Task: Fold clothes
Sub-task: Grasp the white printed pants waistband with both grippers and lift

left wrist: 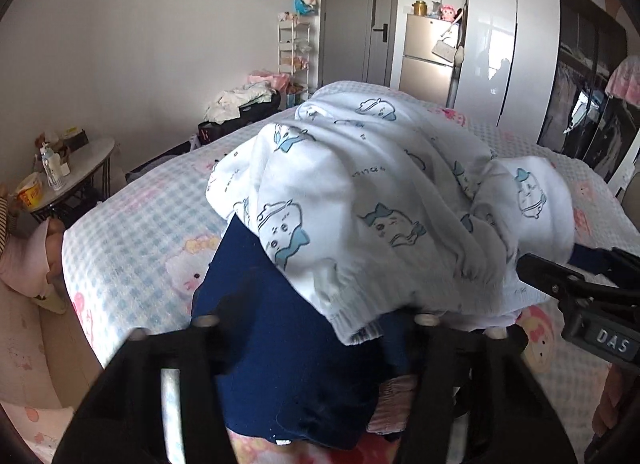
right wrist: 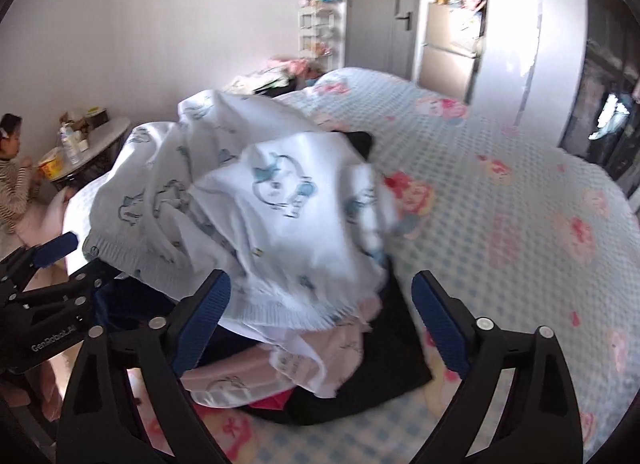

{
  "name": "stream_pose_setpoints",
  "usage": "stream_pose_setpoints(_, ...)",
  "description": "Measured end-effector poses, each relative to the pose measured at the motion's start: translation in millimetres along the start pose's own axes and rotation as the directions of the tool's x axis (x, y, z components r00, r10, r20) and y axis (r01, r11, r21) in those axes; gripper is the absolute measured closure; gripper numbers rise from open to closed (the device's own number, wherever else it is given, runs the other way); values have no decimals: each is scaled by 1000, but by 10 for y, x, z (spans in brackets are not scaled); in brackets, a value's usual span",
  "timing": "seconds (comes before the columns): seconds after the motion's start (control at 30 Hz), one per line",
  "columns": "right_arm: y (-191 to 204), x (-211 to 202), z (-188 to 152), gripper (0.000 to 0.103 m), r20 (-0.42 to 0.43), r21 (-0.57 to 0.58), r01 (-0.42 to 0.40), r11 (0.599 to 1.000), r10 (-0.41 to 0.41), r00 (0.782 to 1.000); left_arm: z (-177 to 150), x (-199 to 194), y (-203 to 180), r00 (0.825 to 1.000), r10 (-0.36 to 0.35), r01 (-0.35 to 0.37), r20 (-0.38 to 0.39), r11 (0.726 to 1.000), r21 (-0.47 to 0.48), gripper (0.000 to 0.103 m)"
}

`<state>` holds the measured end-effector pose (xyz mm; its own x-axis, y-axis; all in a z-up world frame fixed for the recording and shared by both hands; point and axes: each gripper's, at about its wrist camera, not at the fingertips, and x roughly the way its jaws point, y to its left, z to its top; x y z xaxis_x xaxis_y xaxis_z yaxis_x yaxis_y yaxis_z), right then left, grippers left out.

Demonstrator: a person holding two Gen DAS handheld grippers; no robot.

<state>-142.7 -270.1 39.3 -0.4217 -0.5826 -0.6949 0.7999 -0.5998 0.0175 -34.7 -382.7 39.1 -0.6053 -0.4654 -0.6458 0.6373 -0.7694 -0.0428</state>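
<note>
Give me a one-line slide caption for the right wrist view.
Right gripper open over a white cartoon-print garment heaped on darker clothes on the checked bedspread.

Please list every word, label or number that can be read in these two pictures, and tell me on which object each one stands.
"DAS": on the right gripper, on its body, in the left wrist view.
"GenRobot.AI": on the left gripper, on its body, in the right wrist view.
Small lettering printed on the white cartoon sweater: too small to read.
Print on the yellow cup on the side table: blurred.

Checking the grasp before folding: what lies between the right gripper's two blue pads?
In the right wrist view, the white cartoon-print garment's ribbed hem and pale pink fabric lie between the right gripper's pads, which stand clear of them.
</note>
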Motion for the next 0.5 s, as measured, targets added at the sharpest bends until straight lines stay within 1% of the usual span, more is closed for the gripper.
stream_pose_setpoints(0.03,-5,34,23,63,-17,14,-37,999,37,999,12,-25,-34,1000,-10,10,6,1000,8,87)
stream_pose_setpoints(0.07,-14,19,28,81,-15,27,-50,998,51,999,15,-49,-60,999,-32,32,11,999,17,90)
stream_pose_setpoints(0.1,-23,-7,30,86,-9,40,-59,997,60,998,14,-92,-97,998,-52,52,17,998,29,91)
stream_pose_setpoints(0.17,0,-139,17,95,32,14,-54,998,53,998,-2,-231,-198,996,-85,83,35,994,64,94)
stream_pose_setpoints(0.27,25,-388,-7,97,90,-45,-9,999,13,996,-60,-501,-406,990,-127,119,60,985,123,95)
stream_pose_setpoints(0.43,-115,-892,-125,98,169,-17,-5,1000,8,986,-113,-965,-769,969,-235,217,80,958,186,95)
stream_pose_setpoints(0.5,-165,-1126,-234,98,193,-4,2,1000,-1,981,-132,-1115,-901,961,-264,243,80,948,204,95)
